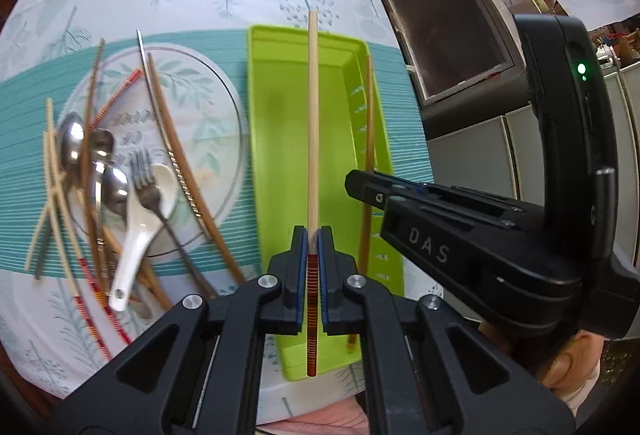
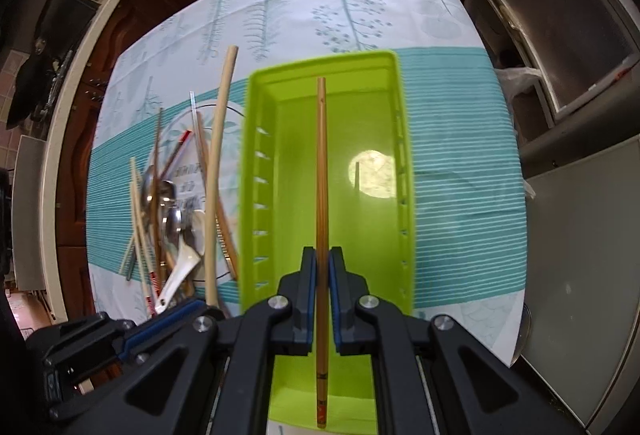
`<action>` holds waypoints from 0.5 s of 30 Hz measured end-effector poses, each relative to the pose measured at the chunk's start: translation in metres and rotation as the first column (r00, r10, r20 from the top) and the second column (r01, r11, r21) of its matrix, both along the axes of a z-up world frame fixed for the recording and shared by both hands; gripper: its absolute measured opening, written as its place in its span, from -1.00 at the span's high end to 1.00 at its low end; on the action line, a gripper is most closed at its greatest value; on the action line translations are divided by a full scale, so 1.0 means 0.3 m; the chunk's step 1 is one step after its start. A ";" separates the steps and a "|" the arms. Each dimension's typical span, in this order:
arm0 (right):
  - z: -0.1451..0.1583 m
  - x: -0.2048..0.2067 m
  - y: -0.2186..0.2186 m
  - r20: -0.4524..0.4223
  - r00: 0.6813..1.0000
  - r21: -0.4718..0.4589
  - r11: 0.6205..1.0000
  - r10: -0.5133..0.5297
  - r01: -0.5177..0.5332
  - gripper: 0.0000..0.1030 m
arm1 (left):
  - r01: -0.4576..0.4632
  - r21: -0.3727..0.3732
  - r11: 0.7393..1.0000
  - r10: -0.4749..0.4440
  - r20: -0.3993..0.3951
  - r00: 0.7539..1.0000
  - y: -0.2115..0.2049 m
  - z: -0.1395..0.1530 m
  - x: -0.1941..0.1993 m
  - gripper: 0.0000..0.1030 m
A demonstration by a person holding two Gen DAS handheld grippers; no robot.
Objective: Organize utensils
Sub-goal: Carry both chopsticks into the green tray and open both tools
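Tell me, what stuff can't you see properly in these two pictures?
- Left wrist view: the right gripper hides part of the brown chopstick it holds.
- Left wrist view: the pile on the plate overlaps, so the spoons' handles are covered.
- Right wrist view: the green tray's near end is hidden behind the gripper.
- Both views: motion blurs the tray's edges.

lime-green tray (image 2: 256,171), teal-striped leaf-print tablecloth (image 2: 460,195), red-banded pale chopstick (image 1: 312,139).

"DAS" on the right claw (image 1: 362,191)
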State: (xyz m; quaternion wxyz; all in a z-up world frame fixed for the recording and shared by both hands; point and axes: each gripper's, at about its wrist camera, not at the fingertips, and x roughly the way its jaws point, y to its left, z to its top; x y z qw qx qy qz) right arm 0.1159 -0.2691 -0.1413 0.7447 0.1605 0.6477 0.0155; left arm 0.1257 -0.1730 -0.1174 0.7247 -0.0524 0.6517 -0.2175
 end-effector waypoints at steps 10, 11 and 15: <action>-0.057 0.016 -0.046 -0.031 1.000 -0.036 0.999 0.004 -0.005 0.88 | 0.021 0.007 1.000 -0.021 -0.082 0.996 -0.095 -0.145 -0.020 0.93; -0.056 0.015 -0.048 -0.028 1.000 -0.034 0.999 -0.002 0.001 0.88 | 0.028 0.013 1.000 -0.026 -0.078 0.997 -0.095 -0.151 -0.023 0.93; -0.054 0.013 -0.054 -0.021 1.000 -0.019 1.000 -0.019 0.019 0.86 | 0.055 0.023 0.998 -0.053 -0.079 0.995 -0.123 -0.151 -0.036 0.84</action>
